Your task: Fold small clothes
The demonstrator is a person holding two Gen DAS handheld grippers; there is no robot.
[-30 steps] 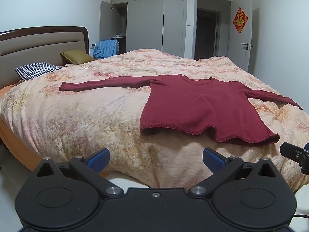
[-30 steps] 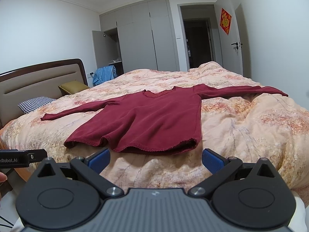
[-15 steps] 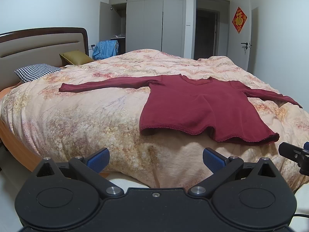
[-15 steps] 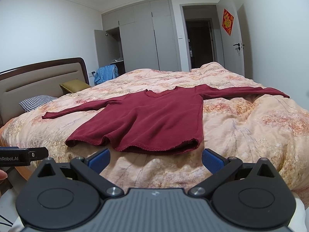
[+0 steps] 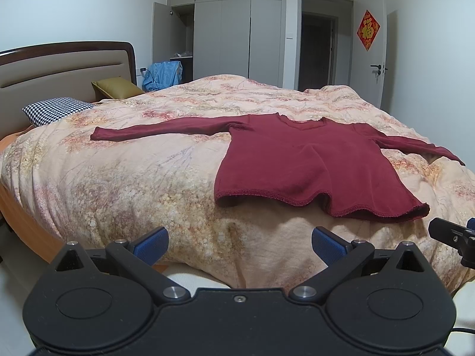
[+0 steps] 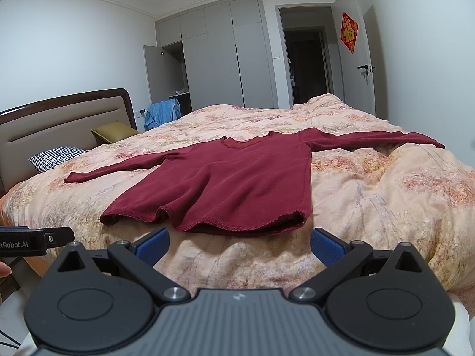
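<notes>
On the bed (image 5: 124, 184), on top of a peach flowery blanket (image 6: 386, 195), lies a dark red shirt (image 5: 308, 163), flat and face up. Spread out wide, with both long sleeves stretched out to the sides. Neck hole turned toward the far end of the room, wavy bottom hem near the close edge of the bed. Not folded yet.

Down low at the close edge of the bed, the left gripper (image 5: 240, 241), jaws wide apart with nothing between them, blue pads (image 5: 151, 241) showing. Not touching the shirt, off to the left of its hem. Just beside it, the right gripper (image 6: 239, 242), jaws also wide apart and holding nothing, close to the hem but not on it. Black tip of the right gripper poking in at the right edge of the left view, and the left one poking in at the left edge of the right view.

By the headboard (image 5: 59, 71), a checkered pillow (image 5: 56, 112) and a yellow-green pillow (image 5: 117, 87). Farther back, a blue cloth (image 5: 161, 72) by the grey wardrobe (image 5: 237, 26), with one wardrobe door swung out. On the white door (image 6: 356, 59), a red paper square (image 6: 348, 32).
</notes>
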